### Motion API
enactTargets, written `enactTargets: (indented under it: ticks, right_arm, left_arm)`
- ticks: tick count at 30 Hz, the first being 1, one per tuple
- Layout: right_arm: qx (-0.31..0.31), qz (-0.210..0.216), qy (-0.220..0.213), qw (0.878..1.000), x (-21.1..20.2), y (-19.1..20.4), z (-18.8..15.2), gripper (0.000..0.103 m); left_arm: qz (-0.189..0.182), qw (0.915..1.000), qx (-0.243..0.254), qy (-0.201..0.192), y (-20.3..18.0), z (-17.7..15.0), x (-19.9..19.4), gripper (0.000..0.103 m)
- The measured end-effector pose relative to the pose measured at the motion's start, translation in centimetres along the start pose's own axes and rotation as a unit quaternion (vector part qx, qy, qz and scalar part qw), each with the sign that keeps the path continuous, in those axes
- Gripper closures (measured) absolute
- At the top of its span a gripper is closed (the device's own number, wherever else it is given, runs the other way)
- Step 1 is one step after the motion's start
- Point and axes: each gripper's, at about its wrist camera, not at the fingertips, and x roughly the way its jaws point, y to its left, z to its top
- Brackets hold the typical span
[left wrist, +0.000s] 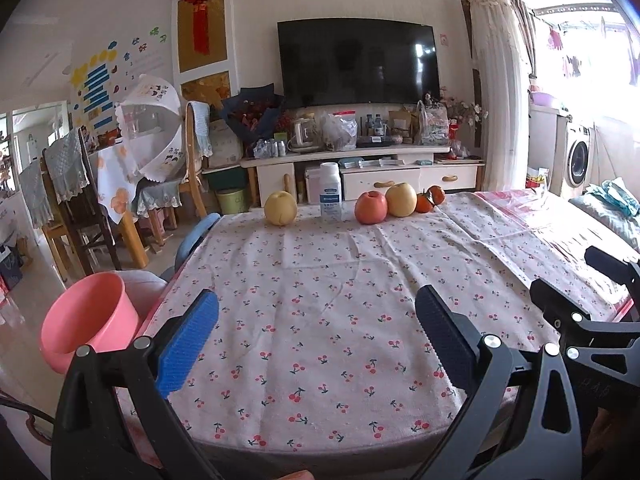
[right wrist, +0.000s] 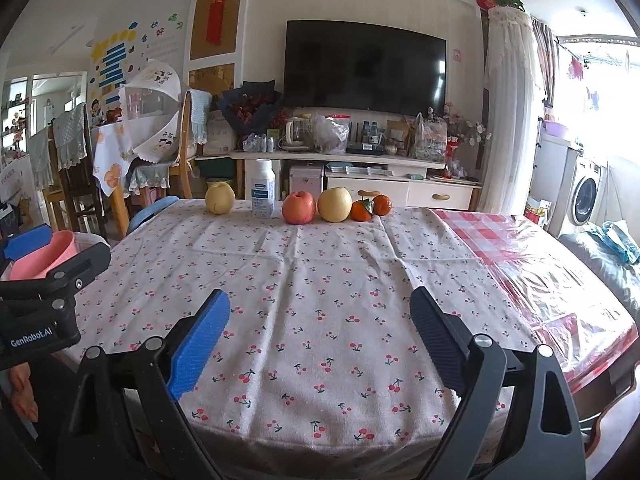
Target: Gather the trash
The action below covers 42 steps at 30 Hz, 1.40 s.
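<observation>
A pink waste bin (left wrist: 86,316) stands off the table's left edge; in the right wrist view this bin (right wrist: 40,258) shows behind the other gripper's finger (right wrist: 80,262). A white bottle (left wrist: 330,194) with a blue label stands upright at the far edge of the table, also seen as the bottle (right wrist: 263,188) in the right wrist view. My left gripper (left wrist: 318,296) hovers open over the near part of the cherry-print tablecloth (left wrist: 320,264), holding nothing. My right gripper (right wrist: 320,296) is open and empty beside it, to the right.
Fruit lines the far edge: a pear (left wrist: 280,208), a red apple (left wrist: 371,207), a second pear (left wrist: 401,199) and two tangerines (left wrist: 430,199). A red checked plastic cover (right wrist: 520,248) lies over the table's right side. Chairs (left wrist: 72,200) stand at left.
</observation>
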Motion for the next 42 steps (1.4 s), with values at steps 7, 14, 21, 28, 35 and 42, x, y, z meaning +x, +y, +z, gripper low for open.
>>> enactTargets:
  ticks: [7,14,21,28,35,42]
  right_arm:
    - [-0.004,-0.002,-0.003,1.000,0.2,0.1,-0.1,0.010]
    - [0.006,0.001,0.003,1.000,0.8,-0.4,-0.1,0.009]
    - [0.016,-0.001,0.013,1.000,2.7,-1.4,-0.2,0.008]
    - [0.010,-0.004,0.017,1.000,5.2,-1.4,0.1,0.008]
    - [0.018,0.004,0.039,0.999,8.7,-1.7,0.7,0.008]
    - [0.054,-0.006,0.121,0.991,16.2,-3.7,1.5,0.008]
  left_arm:
    - [-0.002,1.0000,0.004,0.004,-0.4,-0.1,0.4,0.004]
    - [-0.002,0.9999,0.009,0.008,-1.0,-0.1,1.4,0.004]
    - [-0.001,0.9997,0.016,0.019,-1.7,-0.2,3.1,0.004]
    - [0.007,0.9991,0.019,0.036,-2.1,0.0,6.3,0.004]
    - [0.005,0.9980,0.021,0.059,-3.0,0.4,10.1,0.004]
    - [0.018,0.9904,0.005,0.137,-3.9,0.2,16.7,0.004]
